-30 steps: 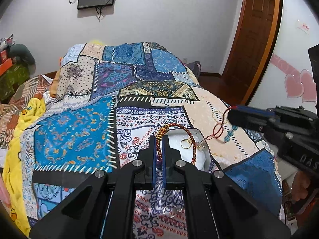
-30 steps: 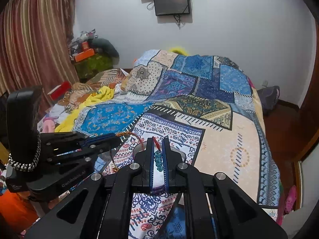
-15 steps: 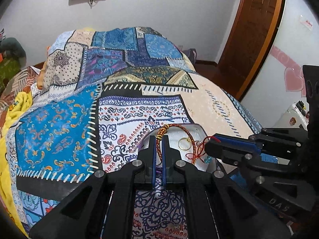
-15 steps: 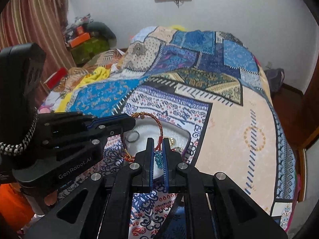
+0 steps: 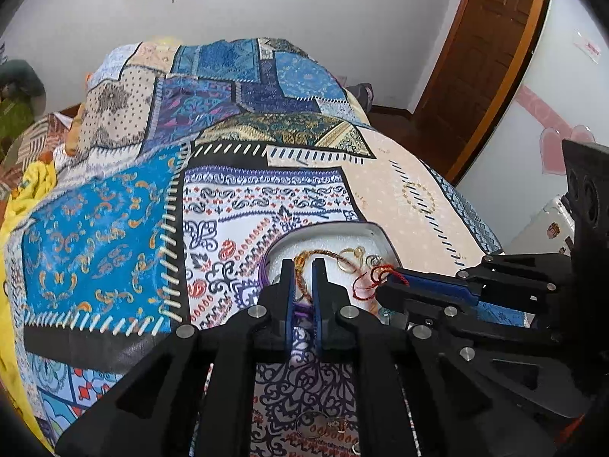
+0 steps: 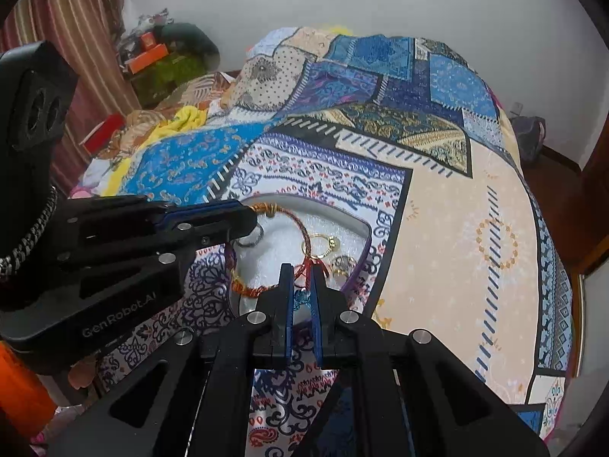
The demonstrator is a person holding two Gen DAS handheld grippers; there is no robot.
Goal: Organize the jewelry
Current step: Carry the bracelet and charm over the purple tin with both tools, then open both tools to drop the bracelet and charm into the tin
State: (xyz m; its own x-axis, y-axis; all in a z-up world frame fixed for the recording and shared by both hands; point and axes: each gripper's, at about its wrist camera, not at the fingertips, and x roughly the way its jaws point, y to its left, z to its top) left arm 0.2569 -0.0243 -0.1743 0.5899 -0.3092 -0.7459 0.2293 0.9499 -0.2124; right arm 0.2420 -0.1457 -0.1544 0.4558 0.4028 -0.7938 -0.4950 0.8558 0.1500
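Two bracelets are being held over a white-lined jewelry tray (image 5: pixel 371 233) that is lying on the patchwork bedspread (image 5: pixel 114 228), near the bed's nearest edge. One, a braided orange-and-gold bangle (image 6: pixel 304 228), is arching across the tray's white padding, and the left gripper (image 5: pixel 303 266) is pinching it, with the cord showing between the narrowly set blue-padded fingers (image 5: pixel 289 285) while the jaws are easing apart slightly. Its far end, wrapped in copper wire, is lying against the padding near the tray's left rim in the right wrist view. A thin red cord bracelet (image 5: pixel 367 282) with a small turquoise piece is sitting clamped in the right gripper (image 6: pixel 302 272), whose fingers (image 6: pixel 287 285) are pressing almost together on it, and its loose loops are trailing onto the padding. Resting inside the tray are a gold ring (image 6: pixel 323 245), a silver ring (image 6: pixel 249 238) and a small stone-set ring (image 6: pixel 342 264), each lying apart from the others. Both grippers are pointing steeply down at the tray, their tips close beside each other. Beyond the bed's far edge a wooden door (image 5: pixel 487 61) is standing on the right, and a striped curtain (image 6: pixel 76 38) is hanging on the left.
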